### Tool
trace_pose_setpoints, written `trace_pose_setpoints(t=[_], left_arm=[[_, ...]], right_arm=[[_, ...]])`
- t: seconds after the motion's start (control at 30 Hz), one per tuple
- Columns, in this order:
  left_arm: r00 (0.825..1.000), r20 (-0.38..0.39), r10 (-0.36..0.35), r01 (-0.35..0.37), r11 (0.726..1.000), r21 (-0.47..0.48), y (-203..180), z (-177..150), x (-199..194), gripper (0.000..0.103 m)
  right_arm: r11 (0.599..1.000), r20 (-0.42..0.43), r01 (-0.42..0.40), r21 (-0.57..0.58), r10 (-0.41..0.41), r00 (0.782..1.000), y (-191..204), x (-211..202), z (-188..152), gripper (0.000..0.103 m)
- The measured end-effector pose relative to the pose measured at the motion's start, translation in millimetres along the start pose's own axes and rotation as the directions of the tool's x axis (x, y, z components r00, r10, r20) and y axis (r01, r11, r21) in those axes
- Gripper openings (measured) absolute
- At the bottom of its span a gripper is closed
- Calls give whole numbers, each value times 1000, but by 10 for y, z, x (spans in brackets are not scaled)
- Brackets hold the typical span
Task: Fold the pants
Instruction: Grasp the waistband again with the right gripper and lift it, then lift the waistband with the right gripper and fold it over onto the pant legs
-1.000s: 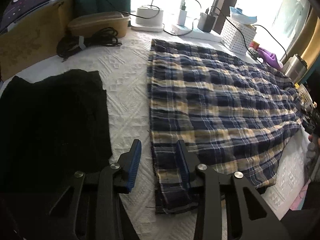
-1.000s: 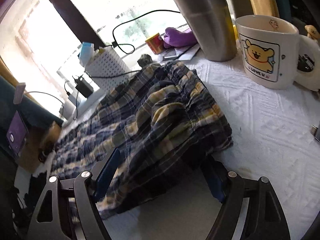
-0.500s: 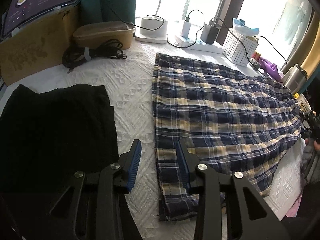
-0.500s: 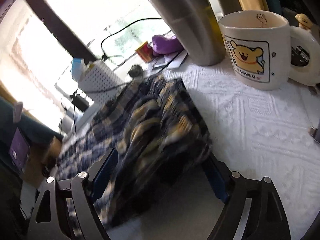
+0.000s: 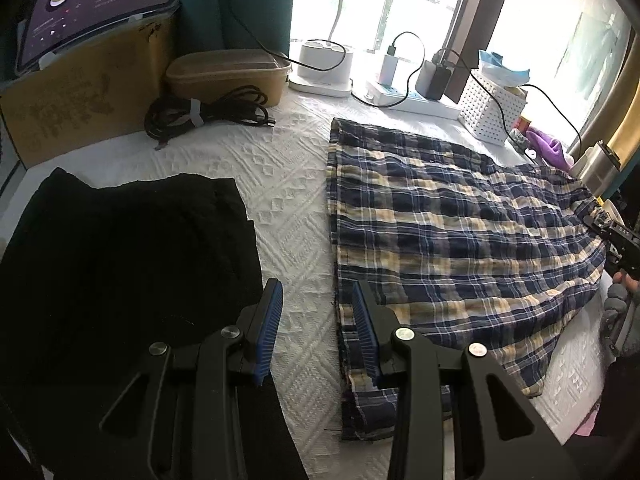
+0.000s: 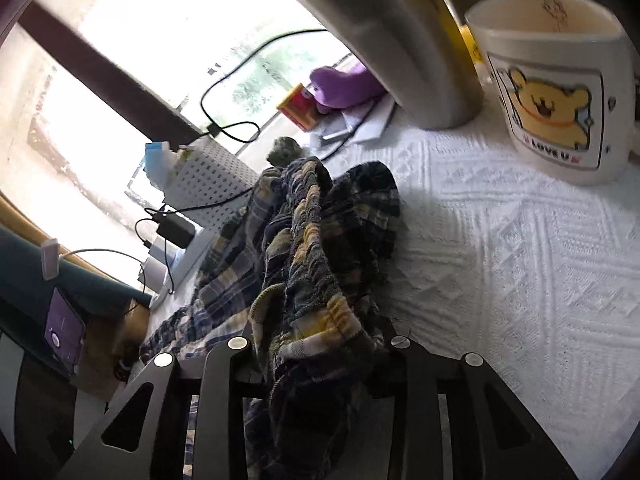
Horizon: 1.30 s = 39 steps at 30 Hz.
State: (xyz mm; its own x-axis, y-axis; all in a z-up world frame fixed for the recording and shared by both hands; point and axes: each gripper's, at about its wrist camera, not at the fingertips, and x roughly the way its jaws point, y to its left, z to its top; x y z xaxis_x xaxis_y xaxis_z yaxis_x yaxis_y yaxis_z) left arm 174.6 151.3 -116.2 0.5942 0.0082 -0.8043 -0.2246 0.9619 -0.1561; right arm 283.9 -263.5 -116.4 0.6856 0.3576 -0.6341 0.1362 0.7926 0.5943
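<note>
Hem of the plaid pants (image 5: 452,248) is straddled by the left gripper (image 5: 318,336), whose jaws stand apart and unpressed; a black garment (image 5: 120,264) lies just left. Waistband is clenched by the right gripper (image 6: 320,356), just closed. Lifting over seems next; the bear mug (image 6: 556,92) and steel tumbler (image 6: 400,40) stand ahead, right.

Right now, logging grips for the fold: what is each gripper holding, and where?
Right gripper: just closed on the plaid pants, gripping the bunched elastic waistband. Left gripper: nothing, open beside the hem.
</note>
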Motion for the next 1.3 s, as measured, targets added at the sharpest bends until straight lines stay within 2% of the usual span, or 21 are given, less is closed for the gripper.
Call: trace_pose_setpoints(t=[0.3,0.57,0.93,1.3], left_arm=[[999,44,8,-8,1000,1,67,36,-62,35],[998,63,-12,13,1000,-17,201,10,-84,35],[996,90,1,1,1000,-16,456,-50,-188,35],[997,75,-30,33,999,-39,683,-150,-182,36]], right_arm=[[994,36,34,-100,-31,999,325,-157,0,31],[983,42,62,-173,-55,998,583,-217,-70,31],[963,36,86,-254,-79,996,1007,-161,-251,31],[947,22,98,-305,-95,995,1326,-17,-461,31]])
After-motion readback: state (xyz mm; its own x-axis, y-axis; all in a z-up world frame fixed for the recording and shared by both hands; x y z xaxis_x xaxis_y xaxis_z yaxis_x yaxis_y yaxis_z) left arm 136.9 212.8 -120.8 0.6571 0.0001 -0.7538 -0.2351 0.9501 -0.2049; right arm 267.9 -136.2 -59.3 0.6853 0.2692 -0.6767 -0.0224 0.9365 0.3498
